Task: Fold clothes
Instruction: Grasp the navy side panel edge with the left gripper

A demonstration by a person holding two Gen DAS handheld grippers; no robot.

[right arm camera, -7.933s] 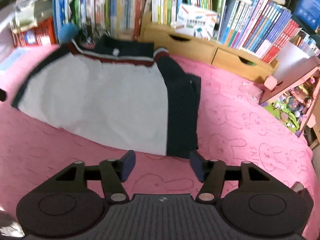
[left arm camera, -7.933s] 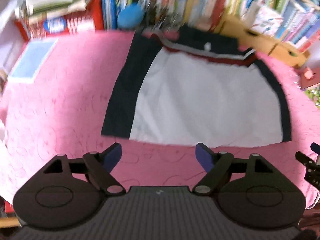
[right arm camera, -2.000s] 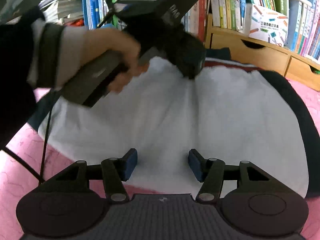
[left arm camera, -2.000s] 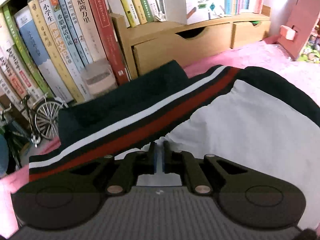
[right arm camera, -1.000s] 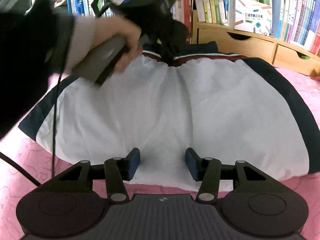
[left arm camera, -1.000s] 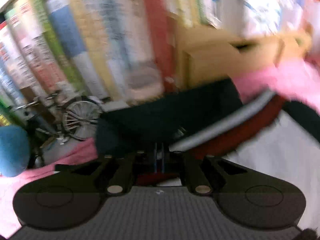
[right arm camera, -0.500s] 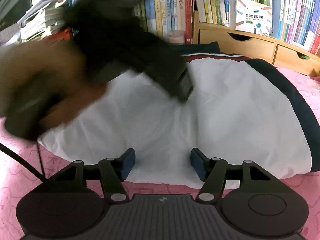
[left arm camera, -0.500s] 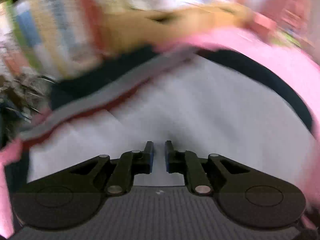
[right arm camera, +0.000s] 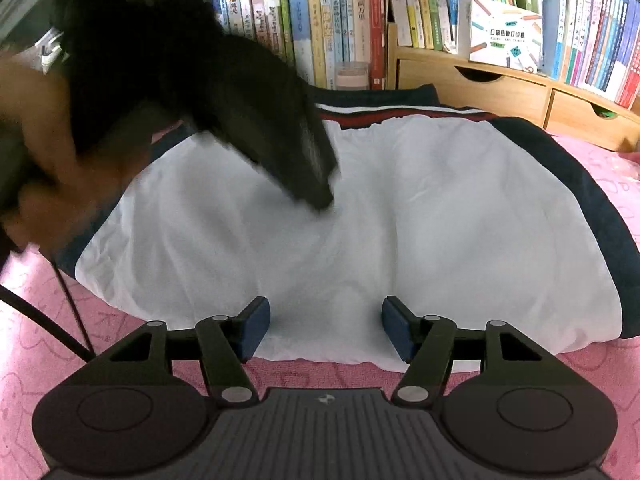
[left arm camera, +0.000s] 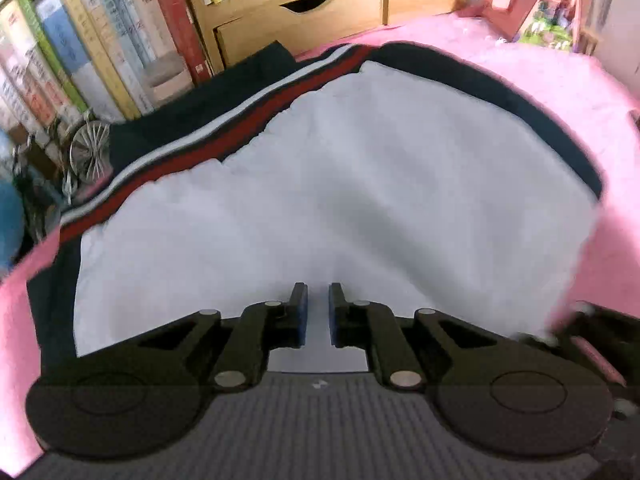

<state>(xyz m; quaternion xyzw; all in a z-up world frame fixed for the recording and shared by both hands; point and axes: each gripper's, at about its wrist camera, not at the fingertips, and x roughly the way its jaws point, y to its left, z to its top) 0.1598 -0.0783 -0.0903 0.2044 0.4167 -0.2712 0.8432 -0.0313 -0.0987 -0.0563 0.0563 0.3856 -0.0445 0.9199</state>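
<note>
In your left wrist view, the left gripper hangs low over the white panel of the shirt. Its fingers stand nearly together with a narrow slit between them, and no cloth is caught there. The shirt spreads ahead of the tool on the pink bedcover, its dark collar with the red and white stripes farthest off, by the books, and its dark side bands left and right of the tips. If you mean to smooth, keep the tips light and flat on the cloth so you press out the ripples ahead rather than bunch them.

In your right wrist view, the right gripper is spread wide and holds nothing, its tips just over the near hem of the shirt. The left gripper crosses ahead and to its left, blurred, its nose on the white panel. To take the hem, slide one finger under the edge before closing, and keep clear of the other tool.
</note>
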